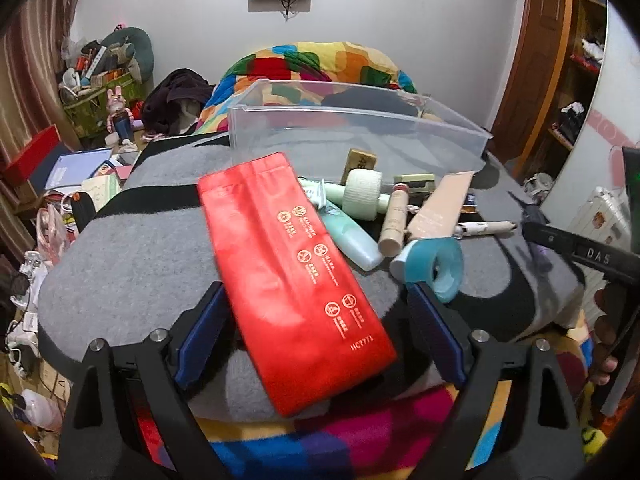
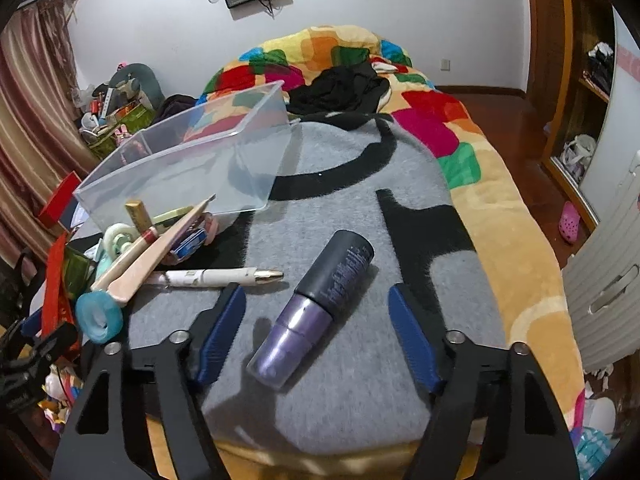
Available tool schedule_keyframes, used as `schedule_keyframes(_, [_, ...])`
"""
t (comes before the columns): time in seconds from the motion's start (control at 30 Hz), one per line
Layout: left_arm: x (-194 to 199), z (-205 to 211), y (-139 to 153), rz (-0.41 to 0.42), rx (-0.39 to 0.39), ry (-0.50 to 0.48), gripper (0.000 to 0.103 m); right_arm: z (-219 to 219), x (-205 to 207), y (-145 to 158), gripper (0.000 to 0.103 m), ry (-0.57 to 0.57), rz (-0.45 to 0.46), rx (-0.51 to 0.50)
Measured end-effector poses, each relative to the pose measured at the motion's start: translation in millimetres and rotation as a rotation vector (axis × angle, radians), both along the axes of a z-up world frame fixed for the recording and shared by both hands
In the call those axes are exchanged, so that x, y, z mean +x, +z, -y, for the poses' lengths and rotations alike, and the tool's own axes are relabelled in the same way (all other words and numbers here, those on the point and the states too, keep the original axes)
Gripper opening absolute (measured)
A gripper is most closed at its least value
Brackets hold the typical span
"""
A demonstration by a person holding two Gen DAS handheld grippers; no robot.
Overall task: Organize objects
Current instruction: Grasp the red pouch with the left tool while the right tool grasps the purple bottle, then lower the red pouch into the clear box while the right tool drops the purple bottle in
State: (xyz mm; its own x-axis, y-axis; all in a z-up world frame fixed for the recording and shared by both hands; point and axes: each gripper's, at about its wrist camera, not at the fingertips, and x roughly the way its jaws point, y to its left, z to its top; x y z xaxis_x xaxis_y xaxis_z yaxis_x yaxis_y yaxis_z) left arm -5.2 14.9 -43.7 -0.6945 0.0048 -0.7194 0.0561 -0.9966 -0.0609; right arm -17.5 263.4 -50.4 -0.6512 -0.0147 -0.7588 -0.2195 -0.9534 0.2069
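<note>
- The left gripper (image 1: pixel 316 320) has its ribbed blue pads spread on either side of a glossy red pouch (image 1: pixel 296 284). The pouch is flat and oblong with small gold print, and it lies on a fuzzy grey and black blanket (image 1: pixel 132 248). The pads appear just clear of its edges, though the near end is hard to judge.
- The right gripper (image 2: pixel 316 328) stands apart around a bottle (image 2: pixel 316 304) lying on its side. The bottle has a matte dark body and a shiny purple cap, and neither pad touches it.
- A clear plastic bin (image 1: pixel 360 120), a hard-walled rectangle, sits on the blanket beyond the clutter.
- Just before the bin lies a heap: a white tape roll (image 1: pixel 364 196), a mint tube (image 1: pixel 352 236), a soft blue tape ring (image 1: pixel 440 264) and a slim white pen (image 2: pixel 216 276).
</note>
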Motion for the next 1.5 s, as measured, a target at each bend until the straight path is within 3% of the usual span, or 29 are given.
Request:
schedule_keyframes(0.03, [-2, 0, -3, 0.009, -0.003, 0.001, 0.073, 0, -2, -1, 0.056, -0.003, 0.004, 0.001])
schedule_keyframes(0.13, [-5, 4, -9, 0.029, 0.018, 0.001, 0.059, -1, -2, -1, 0.045, -0.013, -0.001, 0.014])
schedule_keyframes(0.3, [1, 8, -4, -0.005, 0.019, 0.003, 0.057, 0, -2, -1, 0.024, -0.004, -0.007, 0.023])
schedule_keyframes(0.57, [5, 21, 25, -0.082, 0.036, 0.008, 0.057, 2, 8, 20, 0.024, 0.019, -0.078, 0.018])
schedule_keyframes(0.87, [-22, 30, 65, -0.159, 0.042, -0.036, 0.057, 19, -13, 67, 0.024, 0.115, -0.177, 0.014])
schedule_keyframes(1.3, [-101, 56, 81, -0.121, 0.097, -0.056, 0.057, 42, -82, 101, 0.023, 0.182, -0.217, 0.103])
schedule_keyframes(1.5, [-140, 61, 79, -0.075, 0.108, -0.071, 0.057, 51, -127, 91, 0.023, 0.226, -0.146, 0.143])
